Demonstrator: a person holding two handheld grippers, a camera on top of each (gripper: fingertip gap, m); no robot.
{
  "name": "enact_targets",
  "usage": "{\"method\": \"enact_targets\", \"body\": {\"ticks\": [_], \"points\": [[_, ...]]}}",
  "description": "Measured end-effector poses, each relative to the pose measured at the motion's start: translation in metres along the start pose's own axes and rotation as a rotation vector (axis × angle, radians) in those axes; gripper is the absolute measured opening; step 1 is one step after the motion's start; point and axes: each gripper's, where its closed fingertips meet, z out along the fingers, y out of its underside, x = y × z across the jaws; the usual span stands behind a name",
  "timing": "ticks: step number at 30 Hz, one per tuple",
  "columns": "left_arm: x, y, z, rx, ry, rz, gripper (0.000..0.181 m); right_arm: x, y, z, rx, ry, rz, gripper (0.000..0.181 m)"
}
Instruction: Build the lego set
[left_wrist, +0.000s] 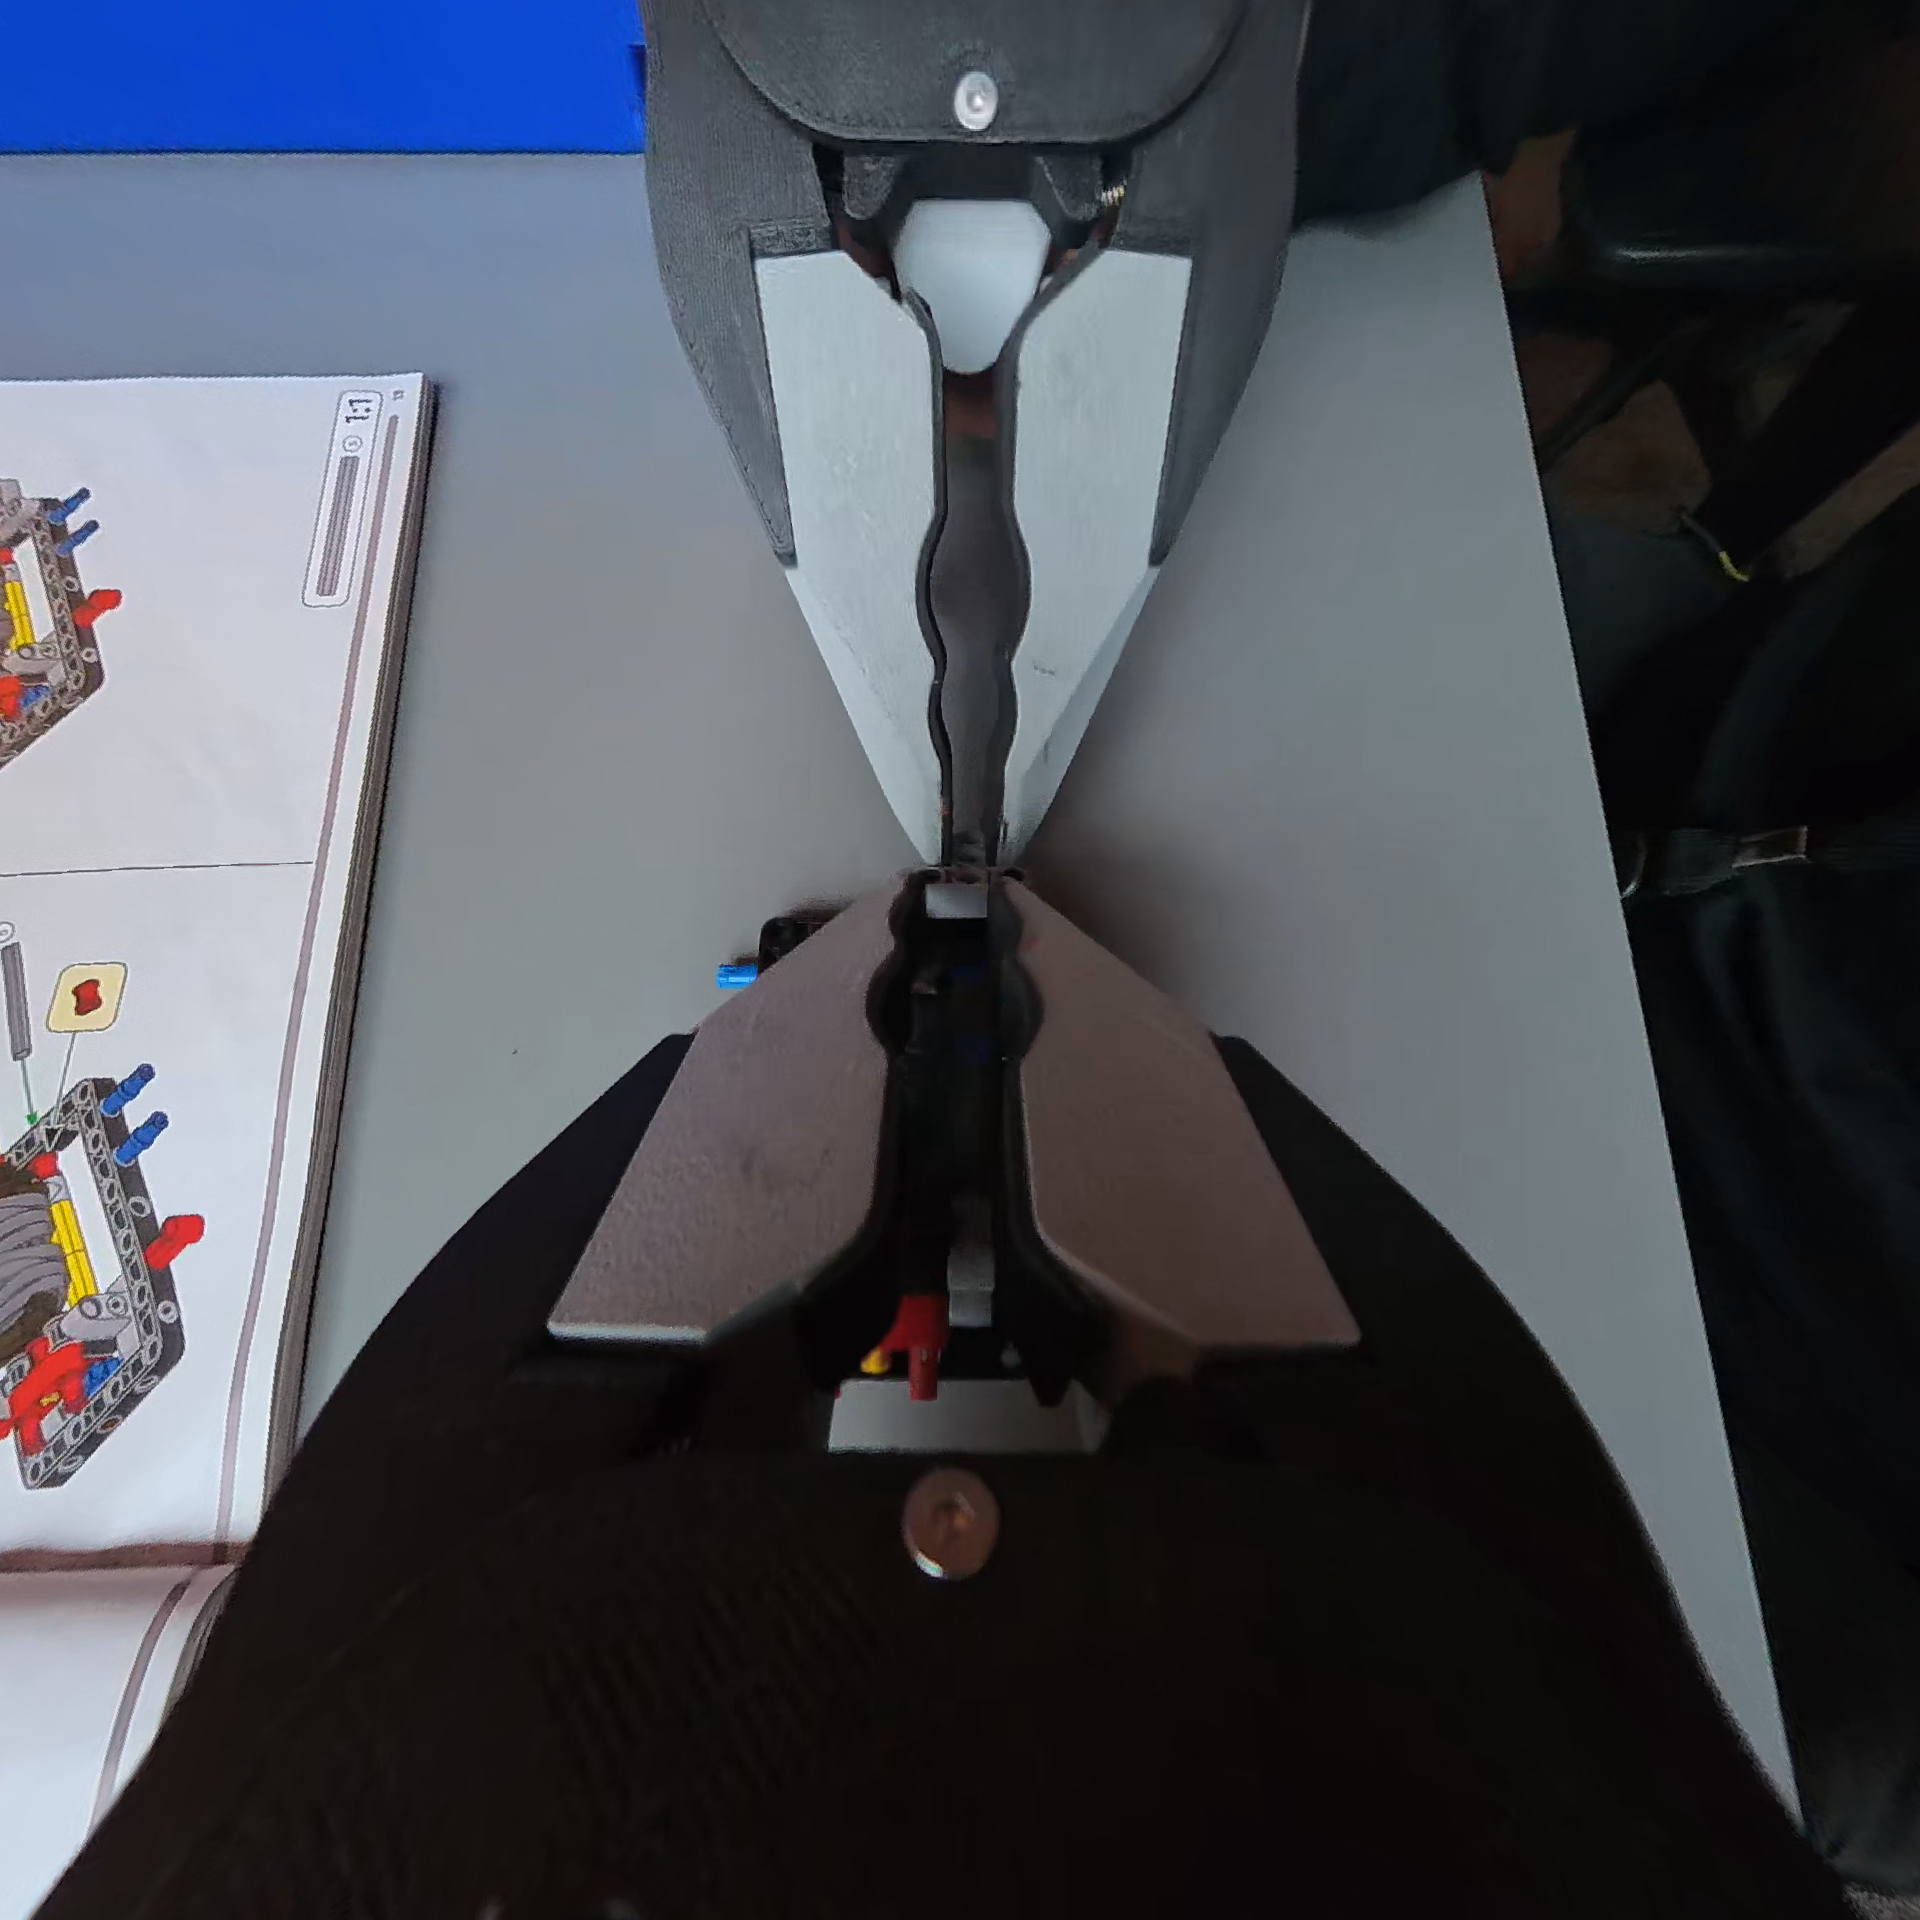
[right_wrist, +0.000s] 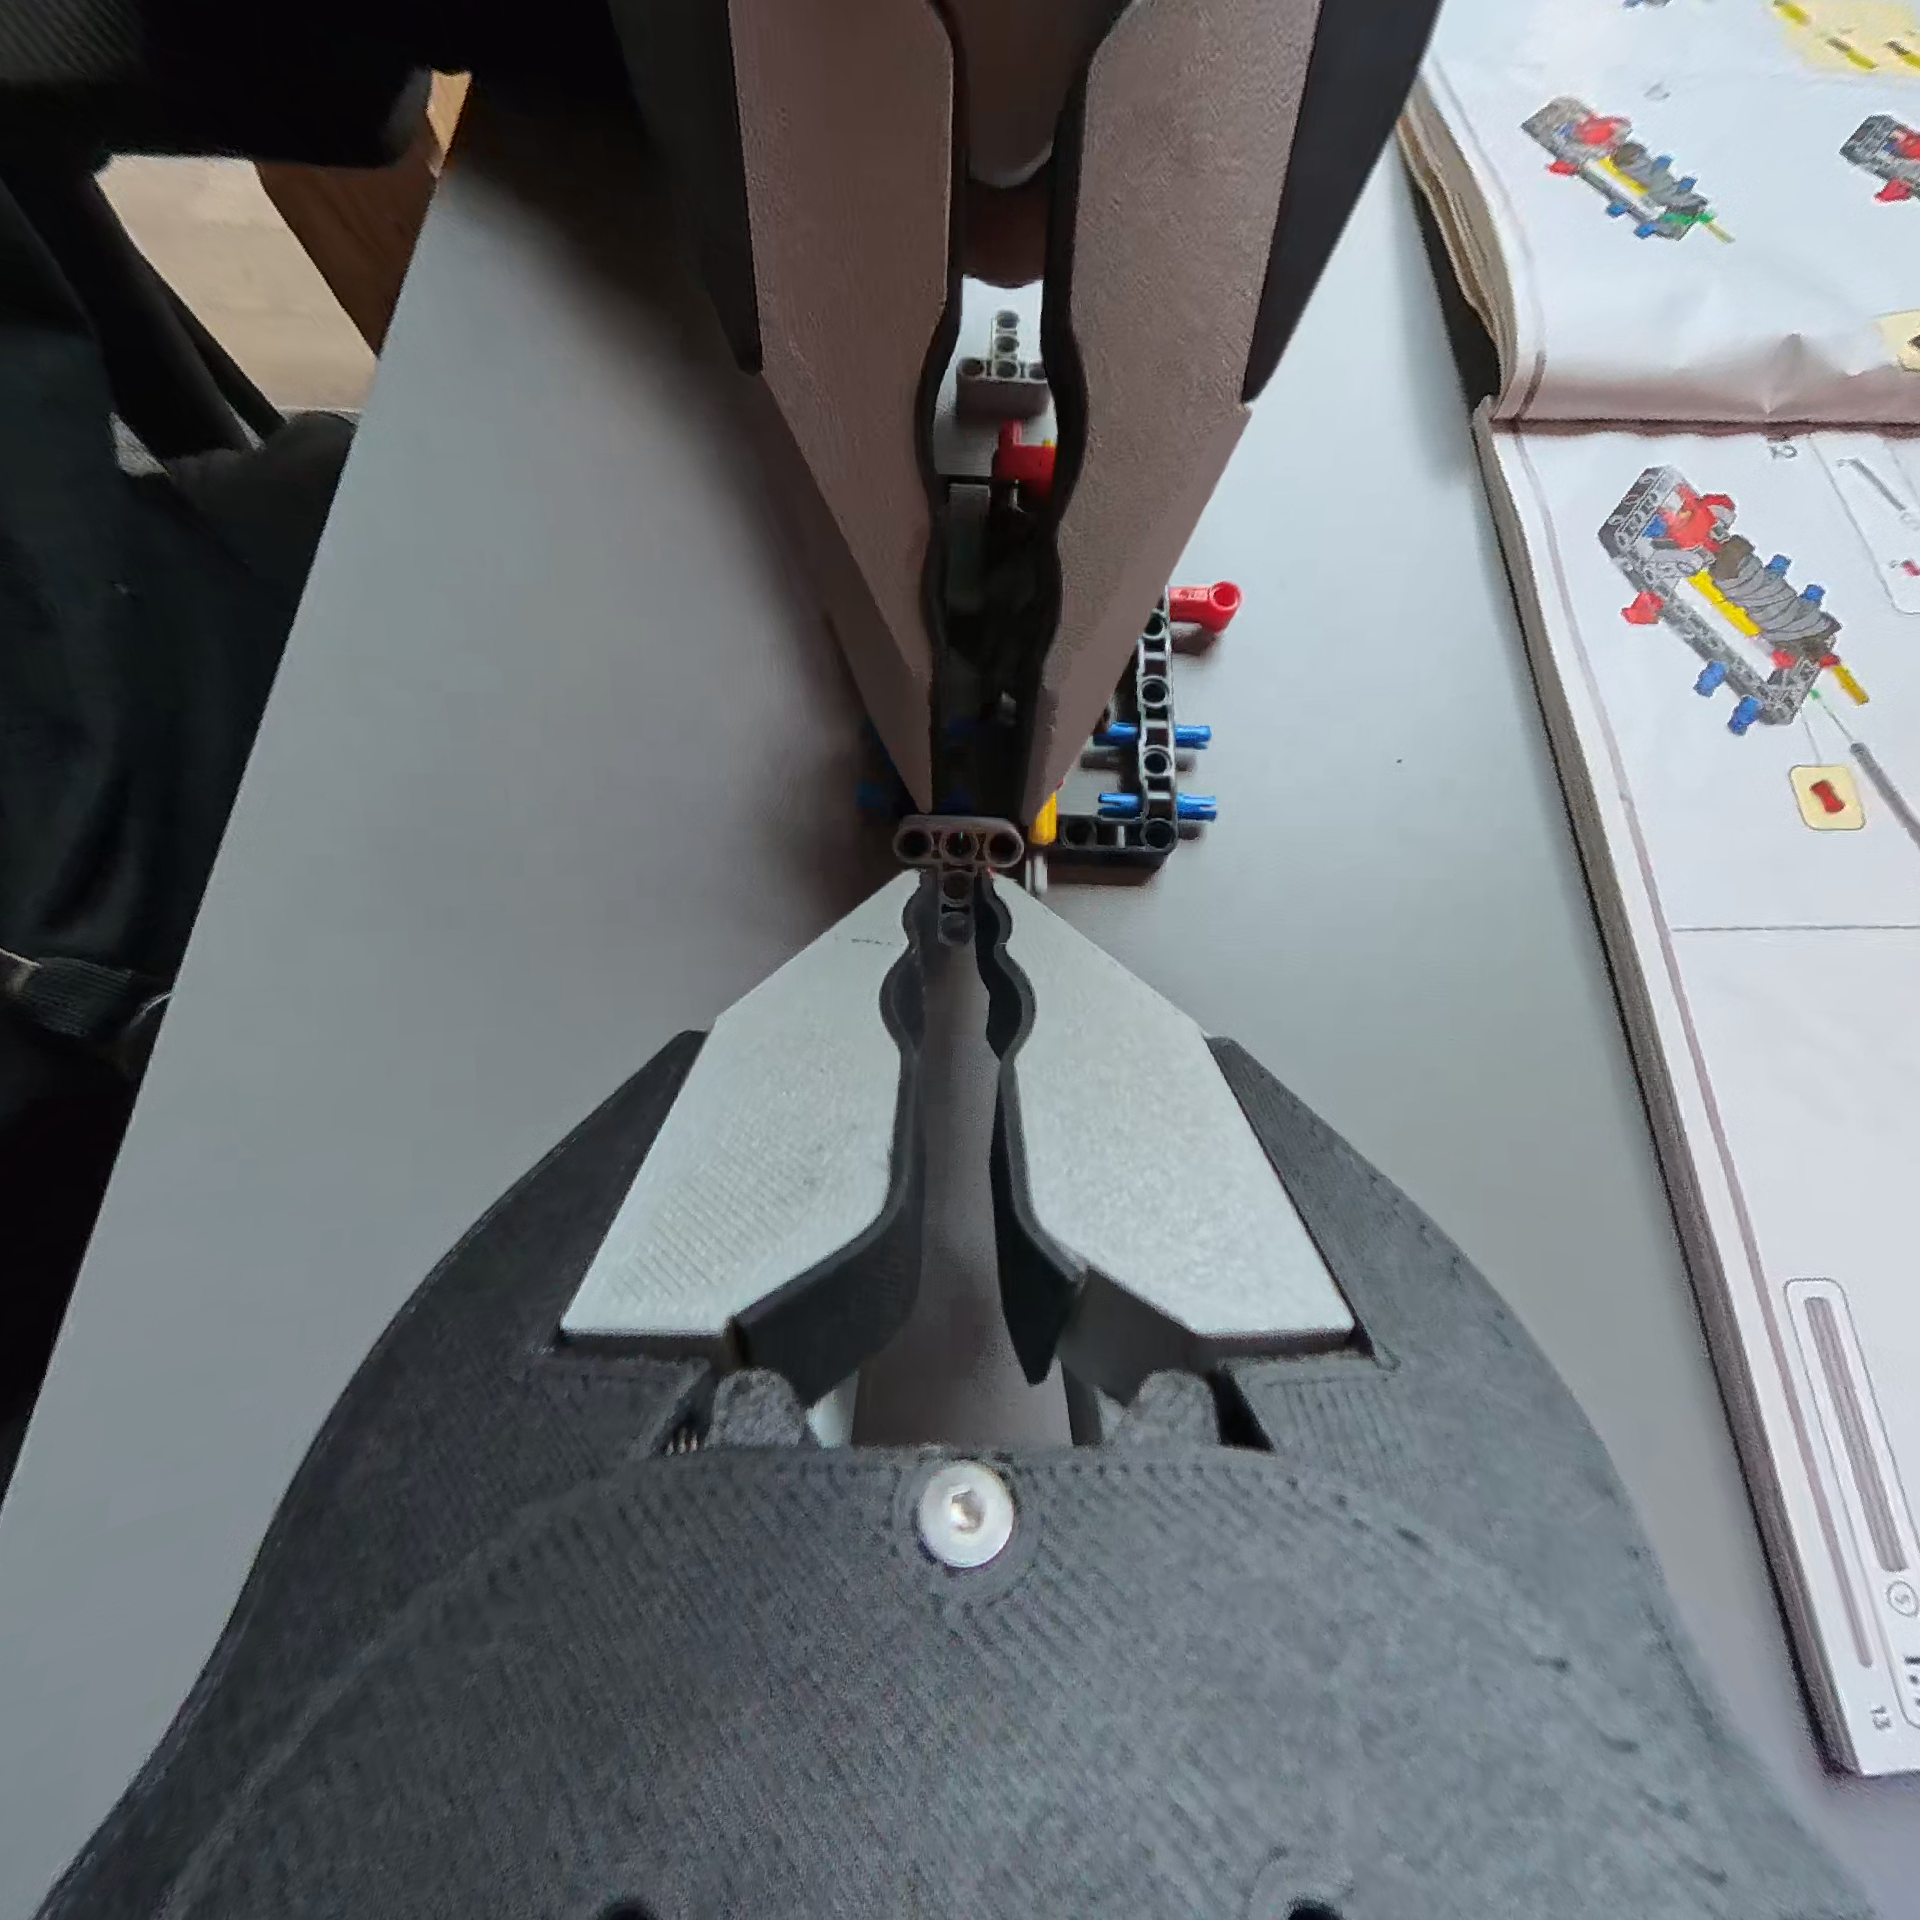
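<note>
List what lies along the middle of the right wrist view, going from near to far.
Right gripper shut on a dark grey T-shaped piece → left gripper facing it tip to tip → red piece seen between its jaws → grey holed beam farthest back.

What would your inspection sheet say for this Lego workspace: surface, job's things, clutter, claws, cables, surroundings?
Surface: grey table, flat and matte.
Job's things: open instruction booklet; lego frame with blue pins and red parts; small grey beam.
Clutter: nothing seen.
Claws: left claw shut on the lego frame; right claw shut on the grey beam, the two tip to tip.
Cables: one thin dark cable beyond the table edge.
Surroundings: blue panel behind the table; dark bag with straps beside it.
</note>
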Motion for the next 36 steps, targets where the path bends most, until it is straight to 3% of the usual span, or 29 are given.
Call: {"method": "enact_targets", "body": {"ticks": [6, 10, 17, 22, 25, 29, 36], "points": [[-0.013, 0.006, -0.011, -0.037, -0.07, 0.039, 0.012, 0.0, -0.009, -0.002, 0.044, 0.012, -0.004, 0.004], [-0.012, 0.002, -0.026, 0.023, -0.028, 0.017, 0.008, 0.0, -0.013, -0.006, 0.039, 0.043, -0.012, 0.004], [-0.011, 0.009, -0.022, -0.025, -0.036, 0.063, 0.0, 0.001, -0.007, -0.004, -0.076, 0.094, -0.031, 0.004], [-0.004, -0.001, -0.023, 0.039, 0.021, 0.021, 0.0, 0.003, -0.01, -0.009, -0.157, 0.103, -0.017, 0.004], [0.0, -0.003, -0.018, 0.025, 0.026, 0.017, 0.013, 0.004, -0.009, -0.008, -0.234, 0.107, -0.04, 0.004], [0.005, 0.003, -0.011, -0.012, -0.015, 0.08, 0.004, 0.0, -0.008, -0.003, -0.328, 0.08, -0.068, 0.004], [0.008, 0.002, -0.001, -0.011, -0.015, 0.065, 0.009, 0.001, -0.005, -0.002, -0.41, 0.072, -0.062, 0.004]]}}
